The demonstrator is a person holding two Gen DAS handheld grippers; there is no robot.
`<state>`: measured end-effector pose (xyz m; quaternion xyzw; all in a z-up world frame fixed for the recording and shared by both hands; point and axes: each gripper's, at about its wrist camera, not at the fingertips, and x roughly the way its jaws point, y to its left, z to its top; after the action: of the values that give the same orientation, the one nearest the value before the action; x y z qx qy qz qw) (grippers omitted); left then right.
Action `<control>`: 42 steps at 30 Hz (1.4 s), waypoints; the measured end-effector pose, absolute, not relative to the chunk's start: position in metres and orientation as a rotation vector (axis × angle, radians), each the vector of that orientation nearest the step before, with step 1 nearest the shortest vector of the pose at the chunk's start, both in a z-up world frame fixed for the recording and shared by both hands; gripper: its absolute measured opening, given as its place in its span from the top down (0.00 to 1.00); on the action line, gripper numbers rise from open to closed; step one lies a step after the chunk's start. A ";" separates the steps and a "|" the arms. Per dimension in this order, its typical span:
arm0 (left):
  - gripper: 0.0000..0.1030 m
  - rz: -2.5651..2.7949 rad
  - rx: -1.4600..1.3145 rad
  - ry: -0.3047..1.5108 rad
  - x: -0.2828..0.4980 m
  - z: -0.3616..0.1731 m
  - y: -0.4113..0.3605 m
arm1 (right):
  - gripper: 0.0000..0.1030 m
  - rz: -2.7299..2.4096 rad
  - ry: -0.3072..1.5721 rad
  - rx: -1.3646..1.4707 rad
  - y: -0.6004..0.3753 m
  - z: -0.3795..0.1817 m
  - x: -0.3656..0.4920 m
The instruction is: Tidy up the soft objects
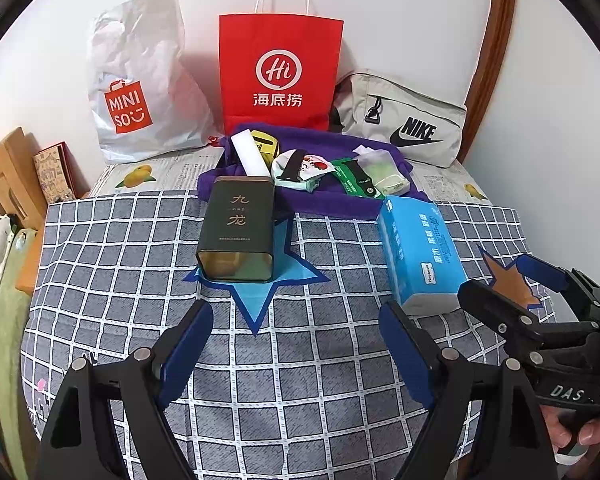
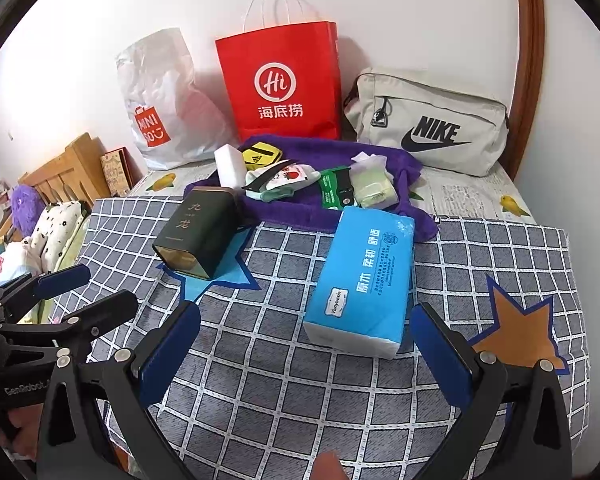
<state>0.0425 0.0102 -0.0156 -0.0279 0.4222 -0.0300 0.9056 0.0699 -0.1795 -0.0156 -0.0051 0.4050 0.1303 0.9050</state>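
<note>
My right gripper, wide open and empty, faces the tissue pack, whose long axis points away.

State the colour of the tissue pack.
Light blue, white at its end; the tissue pack shows best in the right wrist view.

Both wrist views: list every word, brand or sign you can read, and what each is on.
"MINISO": white plastic bag
"Hi" and "海底捞": red paper bag
"NIKE": grey pouch
"九龙": dark tin
"原木 柔韧 舒适": blue tissue pack; its small print and logo are too blurred
"DAS": right gripper handle
"GenRobot": left gripper handle
Newspaper, green card: unreadable
</note>
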 end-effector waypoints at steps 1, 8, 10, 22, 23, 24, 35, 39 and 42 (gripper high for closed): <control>0.18 -0.062 -0.057 0.871 0.042 -0.016 0.011 | 0.00 0.274 0.836 -0.011 -0.178 -0.015 0.069; 0.18 -0.060 -0.058 0.872 0.041 -0.015 0.011 | 0.00 0.282 0.833 -0.014 -0.176 -0.014 0.068; 0.18 -0.060 -0.058 0.870 0.040 -0.014 0.012 | 0.00 0.282 0.833 -0.014 -0.176 -0.014 0.068; 0.18 -0.059 -0.057 0.870 0.040 -0.013 0.012 | 0.00 0.286 0.831 -0.013 -0.175 -0.013 0.067; 0.18 -0.058 -0.058 0.871 0.040 -0.014 0.012 | 0.00 0.286 0.832 -0.014 -0.175 -0.013 0.068; 0.18 -0.059 -0.060 0.873 0.040 -0.014 0.012 | 0.00 0.286 0.832 -0.015 -0.175 -0.013 0.067; 0.18 -0.057 -0.062 0.870 0.039 -0.013 0.012 | 0.00 0.285 0.829 -0.014 -0.176 -0.012 0.067; 0.18 -0.057 -0.060 0.870 0.039 -0.013 0.012 | 0.00 0.285 0.828 -0.012 -0.176 -0.013 0.067; 0.18 -0.056 -0.061 0.870 0.039 -0.013 0.012 | 0.00 0.287 0.829 -0.013 -0.176 -0.012 0.067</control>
<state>0.0389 0.0116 -0.0128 -0.0297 0.4213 -0.0270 0.9060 0.0667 -0.1756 -0.0122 -0.0063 0.4014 0.1389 0.9053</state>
